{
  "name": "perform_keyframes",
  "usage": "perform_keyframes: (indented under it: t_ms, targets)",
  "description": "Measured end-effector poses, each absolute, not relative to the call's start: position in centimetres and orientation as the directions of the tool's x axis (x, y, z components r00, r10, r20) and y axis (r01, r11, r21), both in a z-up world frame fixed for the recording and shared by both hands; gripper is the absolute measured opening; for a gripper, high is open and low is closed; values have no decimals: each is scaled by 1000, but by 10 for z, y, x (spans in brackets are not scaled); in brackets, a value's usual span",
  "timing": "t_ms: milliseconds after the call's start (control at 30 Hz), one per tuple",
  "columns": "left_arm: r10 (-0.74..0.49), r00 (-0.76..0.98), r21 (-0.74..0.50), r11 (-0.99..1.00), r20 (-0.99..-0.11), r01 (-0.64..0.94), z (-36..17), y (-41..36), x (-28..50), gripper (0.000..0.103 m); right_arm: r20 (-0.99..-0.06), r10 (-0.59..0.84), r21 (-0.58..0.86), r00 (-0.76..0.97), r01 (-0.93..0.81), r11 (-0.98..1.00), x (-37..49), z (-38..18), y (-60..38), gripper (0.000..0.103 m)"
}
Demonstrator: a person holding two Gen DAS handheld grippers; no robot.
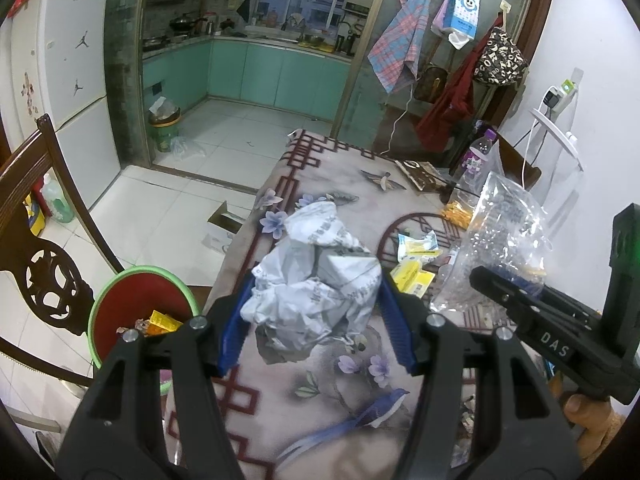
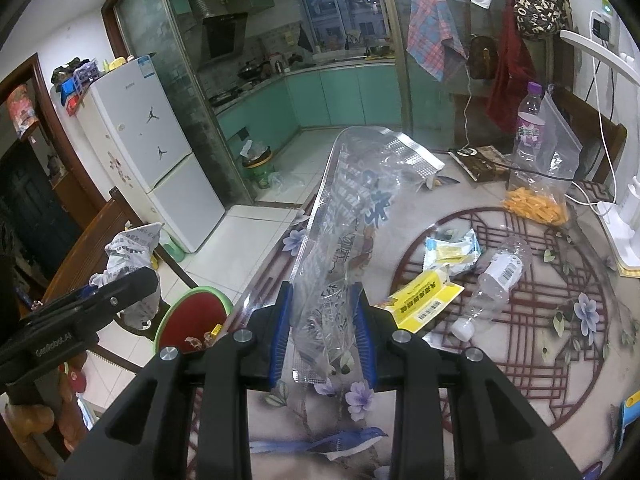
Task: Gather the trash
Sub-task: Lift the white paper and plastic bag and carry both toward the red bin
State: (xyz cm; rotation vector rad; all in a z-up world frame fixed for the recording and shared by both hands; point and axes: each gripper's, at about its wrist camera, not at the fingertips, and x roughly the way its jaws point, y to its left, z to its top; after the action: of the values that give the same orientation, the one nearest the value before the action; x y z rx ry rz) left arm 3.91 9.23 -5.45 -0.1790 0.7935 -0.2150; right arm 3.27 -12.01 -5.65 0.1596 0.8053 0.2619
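Fingers (image 1: 390, 300): left gripper (image 1: 316, 308) clamping paper wad (image 1: 316, 280); right gripper (image 2: 324, 332) pinching clear bag (image 2: 352, 216).
Why: I'm carrying both toward the bin (image 1: 140, 312), lower left.

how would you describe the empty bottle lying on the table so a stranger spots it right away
Start at the table with the flowered cloth and its red round lattice pattern. Inside that circle, right of the yellow carton, lies the empty clear bottle. Unlike the upright purple-capped bottle behind it, it lies flat, crushed, with a barcode label and a white cap.
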Motion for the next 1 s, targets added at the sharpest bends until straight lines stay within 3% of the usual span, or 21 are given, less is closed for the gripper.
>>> perform_keyframes:
  t_ms: [1000]
  targets:
    - [-157, 666, -240, 970, -729, -33, -82, 215, 67, 57, -722, 358, 210, 592, -306, 929, 74, -67, 4, 29]
